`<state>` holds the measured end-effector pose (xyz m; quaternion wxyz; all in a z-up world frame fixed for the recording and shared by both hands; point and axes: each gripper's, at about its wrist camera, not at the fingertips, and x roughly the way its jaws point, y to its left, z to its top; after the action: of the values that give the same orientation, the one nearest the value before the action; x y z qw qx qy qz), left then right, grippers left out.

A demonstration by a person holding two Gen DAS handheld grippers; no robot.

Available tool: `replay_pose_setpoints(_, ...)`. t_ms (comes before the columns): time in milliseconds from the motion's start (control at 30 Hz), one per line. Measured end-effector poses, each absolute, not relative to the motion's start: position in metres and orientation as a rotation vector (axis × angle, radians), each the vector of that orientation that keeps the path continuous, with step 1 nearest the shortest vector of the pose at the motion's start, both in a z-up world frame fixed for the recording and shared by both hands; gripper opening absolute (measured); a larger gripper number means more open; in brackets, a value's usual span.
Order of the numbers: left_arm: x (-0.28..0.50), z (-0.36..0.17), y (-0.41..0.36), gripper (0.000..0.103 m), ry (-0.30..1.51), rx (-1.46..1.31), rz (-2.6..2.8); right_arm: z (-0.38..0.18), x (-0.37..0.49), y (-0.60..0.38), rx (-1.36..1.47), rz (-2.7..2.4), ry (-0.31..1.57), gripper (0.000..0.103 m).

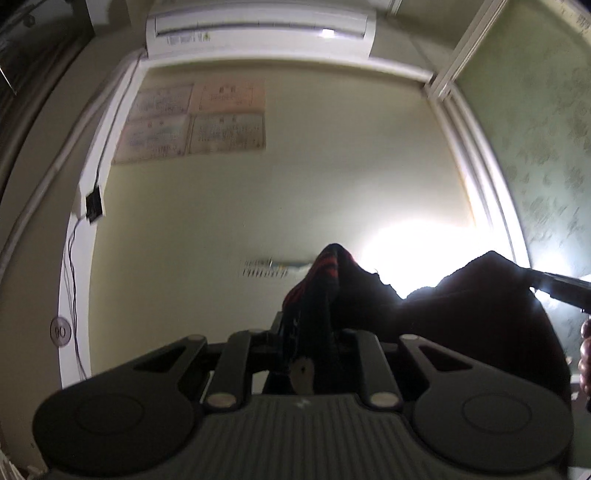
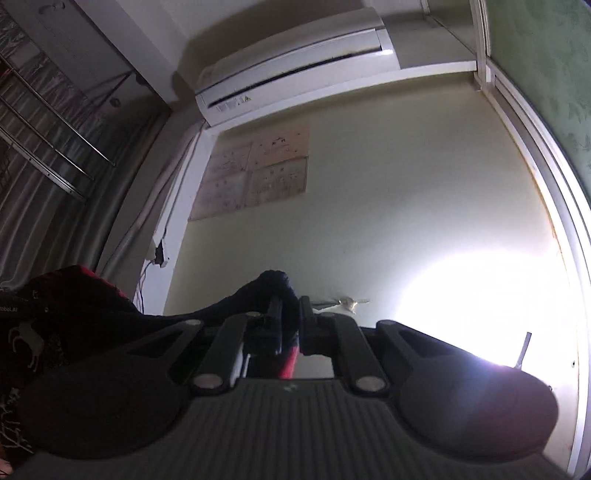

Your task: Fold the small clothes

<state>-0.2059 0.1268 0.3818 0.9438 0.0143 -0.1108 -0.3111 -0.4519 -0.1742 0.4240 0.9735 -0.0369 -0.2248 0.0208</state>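
While left gripper (image 1: 314, 332) and right gripper (image 2: 288, 321) each pinch dark red-striped garment (image 1: 424, 306) aloft, cloth sags between, facing wall (image 1: 277, 206). Risk: thin pinch slips, corner drops, fold skews.

Room in a home; wall air conditioner (image 1: 258, 31), certificates (image 1: 192, 118) taped up, grey curtains (image 2: 44, 206), patterned wallpaper (image 1: 546, 147)
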Motion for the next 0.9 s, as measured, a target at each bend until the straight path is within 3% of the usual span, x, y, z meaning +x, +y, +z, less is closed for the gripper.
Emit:
replay_pose_setpoints(233, -0.057, 0.326, 0.065, 0.015, 0.083, 0.059, -0.525, 0.377, -0.308, -0.202, -0.022, -0.018, -0.177, 0.011)
replay_pose_setpoints(333, 0.038, 0.283, 0.014, 0.026, 0.250, 0.053, -0.411, 0.348, -0.204, -0.203, 0.010, -0.049, -0.031, 0.014)
replay_pose_setpoints(367, 0.070, 0.261, -0.003, 0.030, 0.322, 0.103, -0.357, 0.333, -0.169, -0.204, -0.004, -0.087, 0.026, 0.019)
replay_pose_setpoints(433, 0.118, 0.208, -0.018, 0.027, 0.512, 0.140, -0.248, 0.292, -0.118, -0.208, -0.031, -0.245, 0.156, 0.042)
replay_pose_setpoints(467, 0.130, 0.182, -0.014, 0.025, 0.594, 0.115, -0.247, 0.273, -0.108, -0.215, -0.012, -0.258, 0.218, 0.045)
replay_pose_setpoints(567, 0.124, 0.121, 0.007, 0.029, 0.657, 0.089, -0.335, 0.205, -0.120, -0.230, 0.010, -0.132, 0.374, 0.044)
replay_pose_setpoints(633, 0.106, 0.088, 0.021, 0.033, 0.662, 0.112, -0.359, 0.162, -0.142, -0.224, -0.040, -0.069, 0.465, 0.050)
replay_pose_setpoints(800, 0.066, 0.030, 0.051, 0.040, 0.736, 0.095, -0.405, 0.084, -0.198, -0.190, -0.102, 0.156, 0.624, 0.082)
replay_pose_setpoints(900, 0.043, 0.014, 0.070, 0.044, 0.779, 0.074, -0.433, 0.058, -0.213, -0.177, -0.182, 0.197, 0.679, 0.080)
